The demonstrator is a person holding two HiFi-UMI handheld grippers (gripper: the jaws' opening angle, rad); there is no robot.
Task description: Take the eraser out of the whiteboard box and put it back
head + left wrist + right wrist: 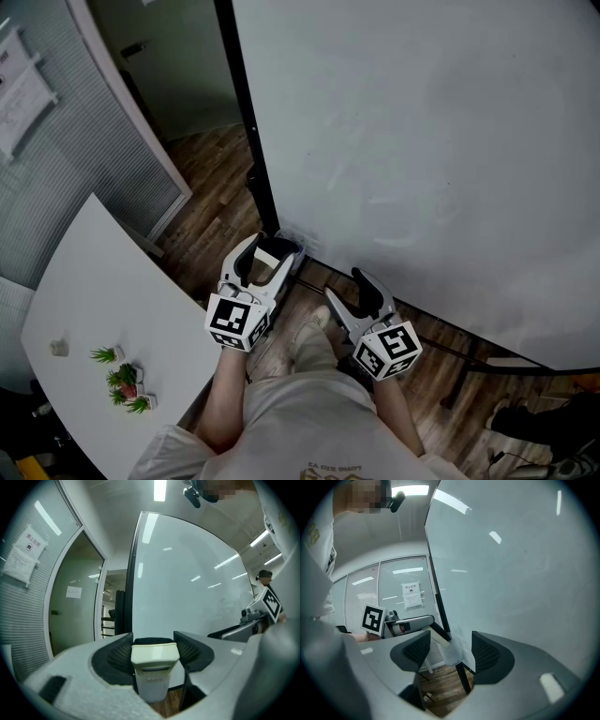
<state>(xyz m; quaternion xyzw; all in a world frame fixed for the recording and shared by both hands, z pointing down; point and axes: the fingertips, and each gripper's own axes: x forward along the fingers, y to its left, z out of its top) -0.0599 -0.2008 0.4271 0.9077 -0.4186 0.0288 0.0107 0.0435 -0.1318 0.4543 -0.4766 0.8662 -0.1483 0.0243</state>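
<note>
A cream eraser (pixel 271 257) with a dark felt underside sits between the pads of my left gripper (pixel 273 247), which is shut on it. The left gripper view shows the eraser (pixel 154 659) squeezed from both sides, held in the air before the whiteboard (pixel 187 583). The small translucent box (pixel 453 652) hangs at the whiteboard's lower left corner, just beyond the eraser's tip (pixel 435 639). My right gripper (pixel 340 285) is open and empty, a little right of the left one and near the board's bottom edge (pixel 403 309).
A large whiteboard (pixel 422 141) on a black frame fills the right side. A white table (pixel 94 300) with small potted plants (pixel 122 380) stands at the left. A glass partition and doorway (pixel 75 602) lie behind. Wooden floor (pixel 216 206) shows between table and board.
</note>
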